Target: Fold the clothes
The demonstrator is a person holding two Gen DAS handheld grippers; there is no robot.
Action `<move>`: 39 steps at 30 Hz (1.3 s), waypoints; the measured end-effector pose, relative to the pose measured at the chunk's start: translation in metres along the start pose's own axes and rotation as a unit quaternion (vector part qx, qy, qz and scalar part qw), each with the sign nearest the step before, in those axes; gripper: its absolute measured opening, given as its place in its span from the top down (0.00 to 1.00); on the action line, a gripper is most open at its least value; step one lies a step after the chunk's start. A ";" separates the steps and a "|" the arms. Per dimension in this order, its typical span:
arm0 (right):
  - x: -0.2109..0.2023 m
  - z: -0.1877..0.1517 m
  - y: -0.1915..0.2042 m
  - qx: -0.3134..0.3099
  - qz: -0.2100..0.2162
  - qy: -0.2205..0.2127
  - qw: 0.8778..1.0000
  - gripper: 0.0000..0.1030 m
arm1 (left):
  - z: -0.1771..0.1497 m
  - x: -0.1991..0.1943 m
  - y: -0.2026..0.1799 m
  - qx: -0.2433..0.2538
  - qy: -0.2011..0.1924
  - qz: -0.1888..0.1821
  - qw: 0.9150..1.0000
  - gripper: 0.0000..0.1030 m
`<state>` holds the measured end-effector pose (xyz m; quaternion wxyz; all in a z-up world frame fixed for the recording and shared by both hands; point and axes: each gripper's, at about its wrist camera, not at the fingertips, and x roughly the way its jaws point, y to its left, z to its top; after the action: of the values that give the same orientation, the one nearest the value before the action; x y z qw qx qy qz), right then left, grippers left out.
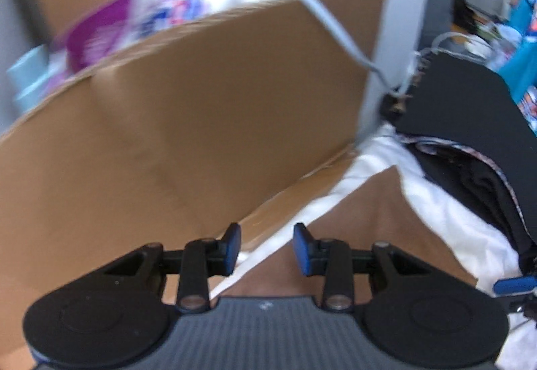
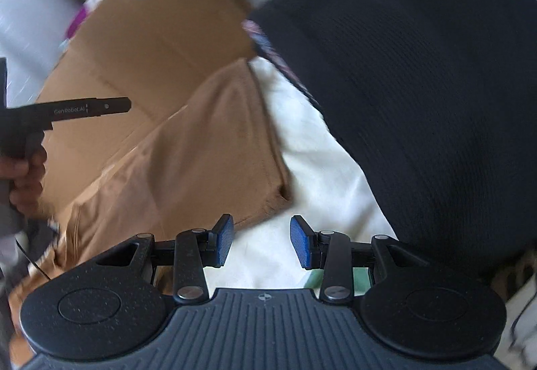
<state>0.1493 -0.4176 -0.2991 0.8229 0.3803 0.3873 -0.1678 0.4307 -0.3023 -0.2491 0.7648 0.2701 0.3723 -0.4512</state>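
Tan garment on white sheet beside a cardboard box

Left wrist view: the left gripper [image 1: 266, 249] has jaws apart, empty, over smooth tan cloth [image 1: 362, 212]; far left, a cardboard box [image 1: 188, 121] holds blurred purple-and-white packets [image 1: 134, 20].
Right wrist view: the right gripper [image 2: 261, 242] has jaws apart above the white sheet [image 2: 319, 168]; ribbed black fabric [image 2: 419, 84] bulges right.

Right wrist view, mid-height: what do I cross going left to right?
Hand holding the other hand-held gripper → cardboard box → tan garment → white cloth → black garment.
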 end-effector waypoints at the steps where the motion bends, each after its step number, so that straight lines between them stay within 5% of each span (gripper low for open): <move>1: 0.002 -0.001 -0.002 0.018 -0.003 0.003 1.000 0.57 | 0.005 0.006 -0.007 0.011 0.002 -0.007 1.000 0.64; 16: 0.037 -0.001 -0.001 0.085 0.012 -0.014 0.996 0.56 | 0.043 0.061 -0.064 0.143 0.019 -0.077 0.986 0.64; 23: 0.053 0.001 -0.005 0.146 0.017 -0.011 0.989 0.57 | 0.049 0.086 -0.075 0.168 0.045 -0.099 0.980 0.67; 24: 0.055 0.001 -0.004 0.148 0.017 -0.010 0.989 0.62 | 0.050 0.089 -0.077 0.169 0.048 -0.099 0.979 0.71; 25: 0.057 0.002 -0.003 0.147 0.018 -0.008 0.989 0.85 | 0.051 0.091 -0.077 0.167 0.048 -0.102 0.979 0.78; 26: 0.059 0.002 -0.003 0.147 0.019 -0.006 0.989 0.96 | 0.052 0.092 -0.078 0.168 0.045 -0.105 0.979 0.85; 27: 0.060 0.003 -0.003 0.147 0.021 -0.005 0.989 0.96 | 0.053 0.091 -0.079 0.173 0.044 -0.103 0.979 0.95; 39: 0.038 0.015 -0.005 0.135 0.021 -0.041 0.990 0.97 | 0.073 0.087 -0.089 0.185 -0.003 -0.085 0.979 1.00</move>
<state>0.1785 -0.4313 -0.3241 0.7825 0.4887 0.3190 -0.2169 0.4025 -0.4397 -0.2844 0.6618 0.3729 0.3019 -0.5761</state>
